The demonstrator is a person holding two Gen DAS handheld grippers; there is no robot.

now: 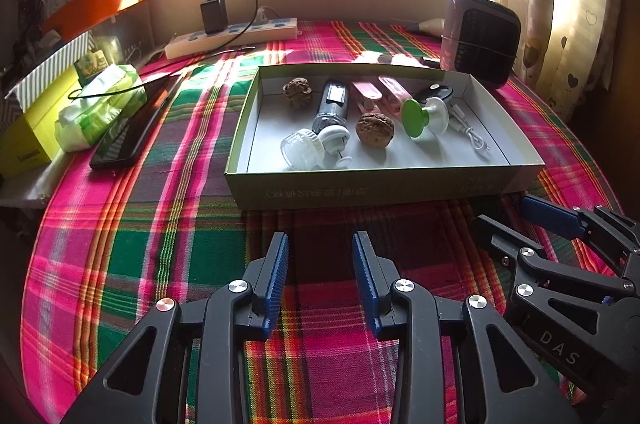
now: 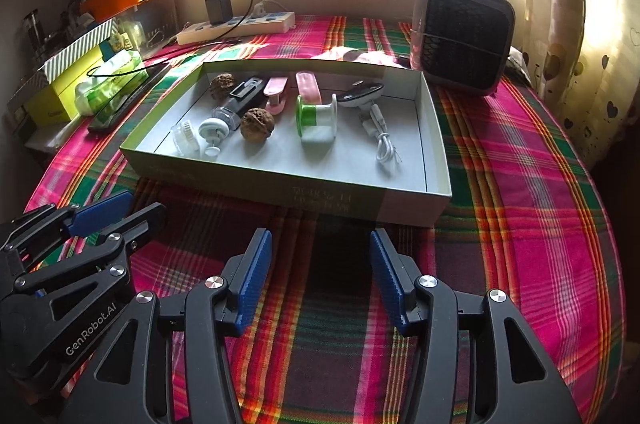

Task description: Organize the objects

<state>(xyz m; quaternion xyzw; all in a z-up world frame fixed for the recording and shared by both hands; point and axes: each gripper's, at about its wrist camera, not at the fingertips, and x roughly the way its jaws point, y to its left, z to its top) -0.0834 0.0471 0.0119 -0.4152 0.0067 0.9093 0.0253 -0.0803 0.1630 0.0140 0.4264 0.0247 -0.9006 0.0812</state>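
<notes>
A shallow green-sided cardboard box (image 1: pixel 380 184) (image 2: pixel 288 184) lies on the plaid cloth. Inside are two walnuts (image 1: pixel 375 128) (image 2: pixel 257 125), a dark clear-ended bottle (image 1: pixel 331 106), a clear-capped white piece (image 1: pixel 302 148), two pink clips (image 1: pixel 366 92), a green-and-white spool (image 1: pixel 418 114) (image 2: pixel 316 116), a black-and-white gadget (image 2: pixel 362 92) and a coiled white cable (image 1: pixel 472 132) (image 2: pixel 382 140). My left gripper (image 1: pixel 321 244) hangs open over bare cloth in front of the box, nothing between its blue pads. My right gripper (image 2: pixel 321 240) is open too, empty, beside it near the box's front wall.
A small dark fan heater (image 2: pixel 464 36) stands behind the box at the right. A power strip (image 1: pixel 232 36) with a plugged black charger lies at the back. A black phone (image 1: pixel 128 132), a green tissue pack (image 1: pixel 100 104) and yellow boxes (image 1: pixel 36 128) sit along the left edge.
</notes>
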